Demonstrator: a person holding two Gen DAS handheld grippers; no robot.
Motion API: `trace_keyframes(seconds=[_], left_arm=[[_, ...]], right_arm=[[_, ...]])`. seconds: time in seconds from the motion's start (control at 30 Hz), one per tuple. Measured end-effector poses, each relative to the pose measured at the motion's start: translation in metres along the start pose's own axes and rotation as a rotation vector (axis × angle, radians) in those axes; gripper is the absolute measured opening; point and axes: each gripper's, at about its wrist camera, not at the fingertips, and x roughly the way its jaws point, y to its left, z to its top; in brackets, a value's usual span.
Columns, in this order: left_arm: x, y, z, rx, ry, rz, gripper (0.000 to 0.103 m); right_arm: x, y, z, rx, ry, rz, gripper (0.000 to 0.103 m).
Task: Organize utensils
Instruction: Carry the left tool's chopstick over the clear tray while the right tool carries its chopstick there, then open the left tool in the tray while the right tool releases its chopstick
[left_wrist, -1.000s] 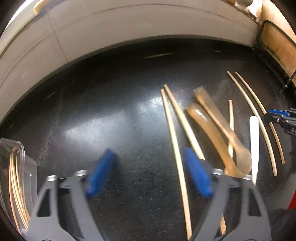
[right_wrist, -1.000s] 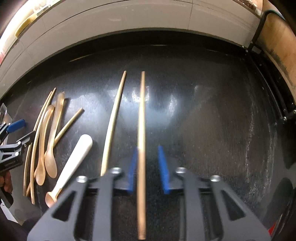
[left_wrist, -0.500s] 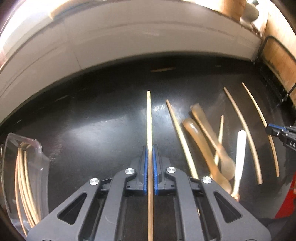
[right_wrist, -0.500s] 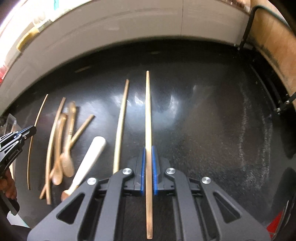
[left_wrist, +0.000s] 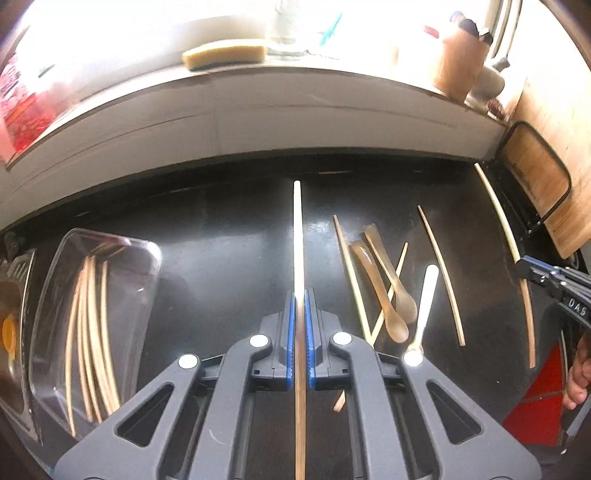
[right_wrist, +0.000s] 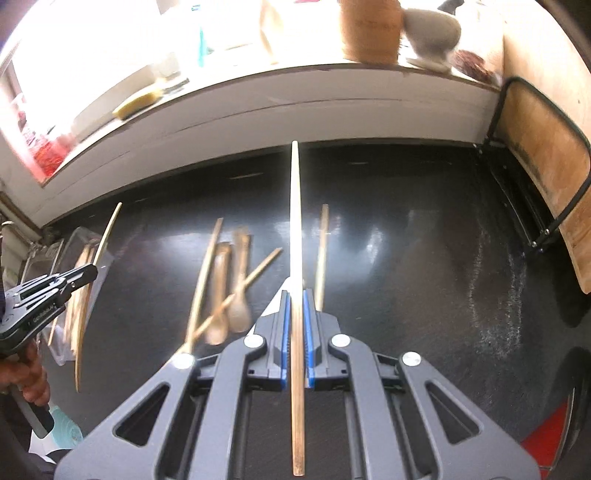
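While both grippers clamp one chopstick each lengthwise, the clear tray (left_wrist: 147, 258) of chopsticks lies left, nearer the left gripper (left_wrist: 300, 332) than the right gripper (right_wrist: 296, 328).

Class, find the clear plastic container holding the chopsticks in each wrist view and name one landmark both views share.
Left wrist view: the clear plastic container fills the lower left, on the black counter, left of the left tool.
Right wrist view: it sits at the far left edge, partly hidden behind the left tool.
Shared landmark: the two brown spoons lying crossed by a chopstick.
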Motion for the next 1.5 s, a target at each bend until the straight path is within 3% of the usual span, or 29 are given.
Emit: trace_keyframes(seconds=[0.23,0.47,0.67,0.8,1.0,1.2,1.5], left_arm=[[-0.056,0.052,-0.016,-0.065,-0.033,0.024,0.005],[-0.098,0.148,-0.041,-0.175,-0.057,0.095,0.005],[-0.110,0.222,-0.063,-0.261,-0.038,0.133,0.005],[-0.104,0.254,-0.068,-0.302,-0.011,0.122,0.005],[-0.082,0.268,-0.066,-0.308,0.001,0.082,0.005],[-0.057,0.286,-0.061,-0.361,0.016,0.042,0.005],[-0.027,0.296,-0.049,-0.355,0.046,0.030,0.005]], right_arm=[[-0.014,0.082,0.000,-0.075,-0.014,0.107,0.008],[-0.013,0.214,0.007,-0.194,-0.007,0.285,0.008],[0.010,0.311,0.007,-0.200,0.081,0.435,0.008],[0.028,0.356,0.006,-0.179,0.140,0.468,0.008],[0.055,0.379,0.000,-0.127,0.218,0.456,0.008],[0.078,0.384,0.001,-0.095,0.257,0.434,0.008],[0.101,0.387,0.005,-0.069,0.288,0.400,0.008]])
